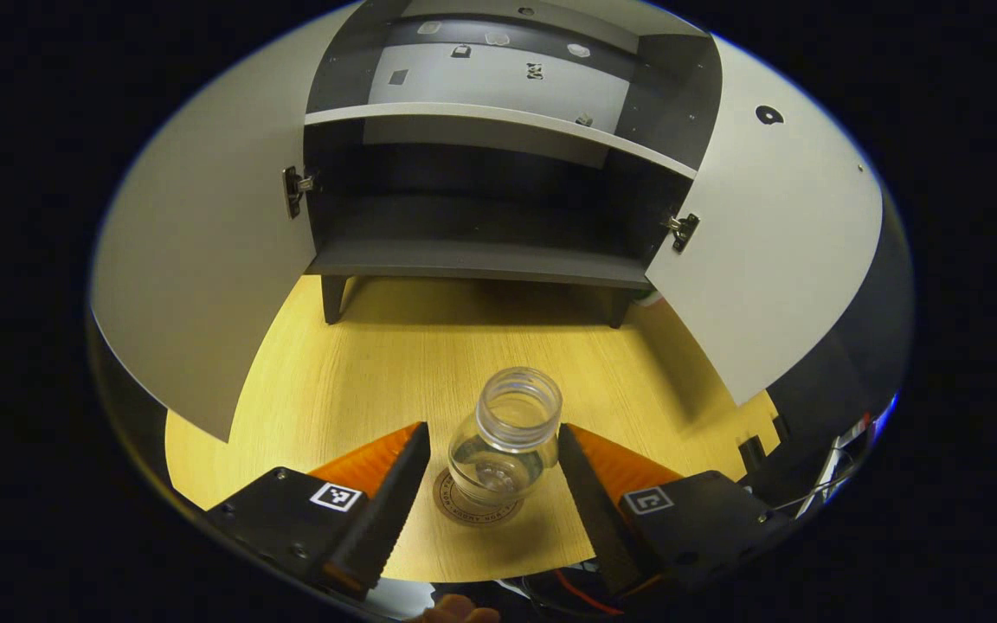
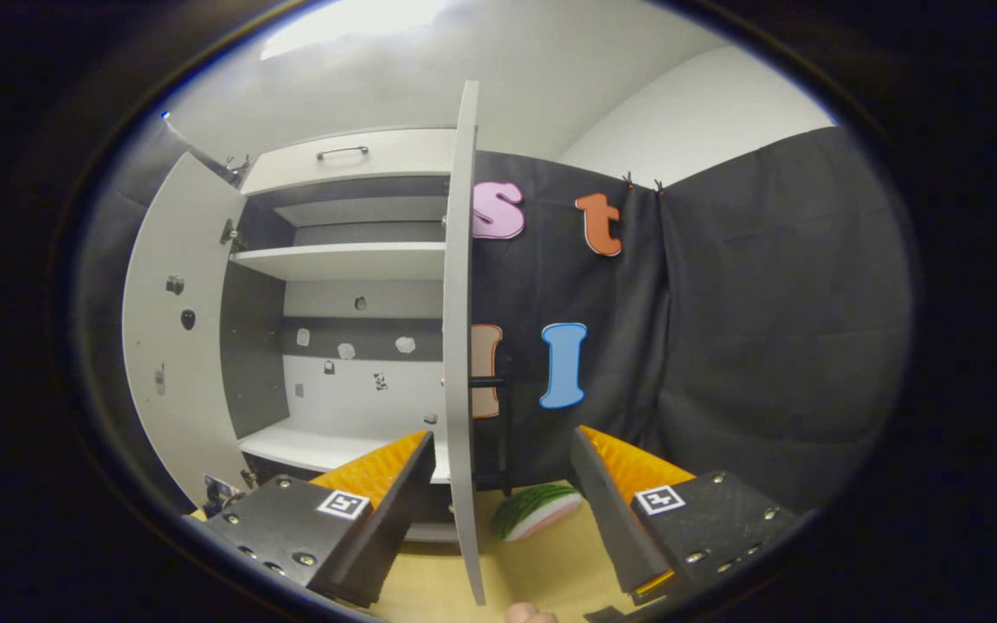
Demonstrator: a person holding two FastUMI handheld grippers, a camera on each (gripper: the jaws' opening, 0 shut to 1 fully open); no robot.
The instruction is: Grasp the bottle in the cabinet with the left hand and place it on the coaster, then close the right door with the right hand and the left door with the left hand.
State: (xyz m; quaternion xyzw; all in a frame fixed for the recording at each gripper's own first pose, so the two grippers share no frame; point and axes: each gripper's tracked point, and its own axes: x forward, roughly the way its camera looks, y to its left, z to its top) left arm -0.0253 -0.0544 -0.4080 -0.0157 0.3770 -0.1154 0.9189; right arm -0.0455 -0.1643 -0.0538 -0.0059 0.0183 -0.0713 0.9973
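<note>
left tongs (image 1: 492,472) stand wide around the clear bottle (image 1: 505,448) on the coaster (image 1: 474,509); pulling back crookedly could tip it. right tongs (image 2: 503,484), wide, straddle the right door (image 2: 461,346) edge at 12 o'clock.

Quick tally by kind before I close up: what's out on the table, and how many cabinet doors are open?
Bottle: 1, standing on the coaster
Coaster: 1
Watermelon slice: 1
Open cabinet doors: 2, left door and right door
Total: 5
</note>
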